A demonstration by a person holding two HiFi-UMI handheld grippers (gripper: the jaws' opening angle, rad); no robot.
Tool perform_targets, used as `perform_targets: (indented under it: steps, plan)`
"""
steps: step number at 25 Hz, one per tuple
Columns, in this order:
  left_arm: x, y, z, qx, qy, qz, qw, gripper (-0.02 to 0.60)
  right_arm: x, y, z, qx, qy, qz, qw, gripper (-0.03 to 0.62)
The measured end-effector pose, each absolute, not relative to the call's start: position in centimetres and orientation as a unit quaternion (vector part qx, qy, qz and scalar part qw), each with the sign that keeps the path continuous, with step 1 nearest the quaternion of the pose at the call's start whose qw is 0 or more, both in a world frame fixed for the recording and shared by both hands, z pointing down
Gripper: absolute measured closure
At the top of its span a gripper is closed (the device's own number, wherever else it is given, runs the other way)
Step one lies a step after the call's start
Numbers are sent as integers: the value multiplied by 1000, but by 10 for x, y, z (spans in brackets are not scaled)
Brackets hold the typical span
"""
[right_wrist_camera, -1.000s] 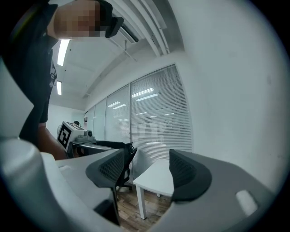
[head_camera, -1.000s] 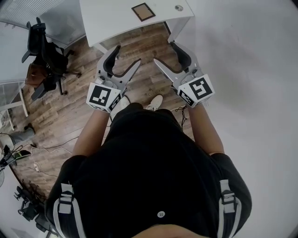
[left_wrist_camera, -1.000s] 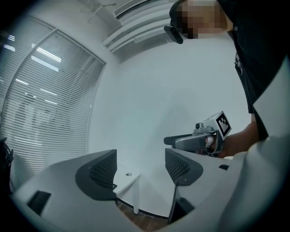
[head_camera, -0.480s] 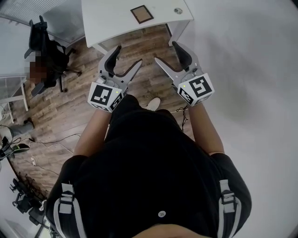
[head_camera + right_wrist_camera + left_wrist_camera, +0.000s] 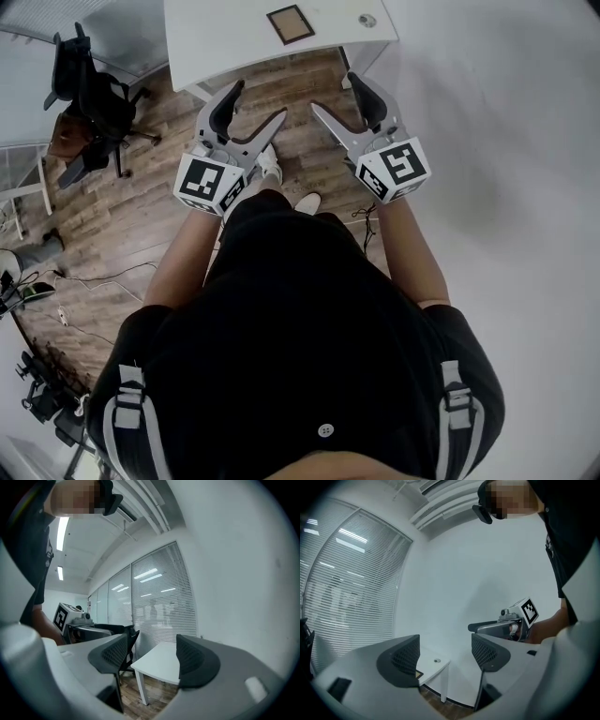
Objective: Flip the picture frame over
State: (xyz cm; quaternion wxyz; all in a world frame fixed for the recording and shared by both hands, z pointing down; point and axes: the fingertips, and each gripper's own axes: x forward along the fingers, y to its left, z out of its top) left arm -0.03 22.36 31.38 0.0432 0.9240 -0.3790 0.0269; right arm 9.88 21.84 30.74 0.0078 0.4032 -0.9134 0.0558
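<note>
**Both grippers open and empty, well short of the frame on the table**

Seen from the head view, I hold the left gripper and the right gripper out over the wood floor. The jaws of each are spread apart with nothing between them. The picture frame lies flat on the white table, near its front edge and well apart from both grippers. A small round object sits on the table to the frame's right.

I judge the step in hand to be the approach. To do it well, I would come in low from opposite sides of the frame, work one jaw under an edge, then tip it over gently, keeping clear of the round object.

The frame is too small for me to tell which face is up or whether it has a back stand. In the left gripper view only a corner of it shows past one jaw. The right gripper view shows the table but not the frame.
</note>
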Motion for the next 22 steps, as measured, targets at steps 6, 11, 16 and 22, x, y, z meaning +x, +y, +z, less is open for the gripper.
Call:
perform_targets:
  steps: [6,11,16,22]
  plan:
    - [-9,170,320,926,-373,18,50,249,88,168,316,408,-911,61,27,272]
    - [-18,121,325,928,-367,19,56,249,78,119,325,407,-909,74,40,272]
    - [-35,75,334,929,-364,21,66,249,64,73,337,417,-903,87,55,272]
    - [-58,27,348,927,-368,21,70,249,49,24,356,431,-893,103,75,273]
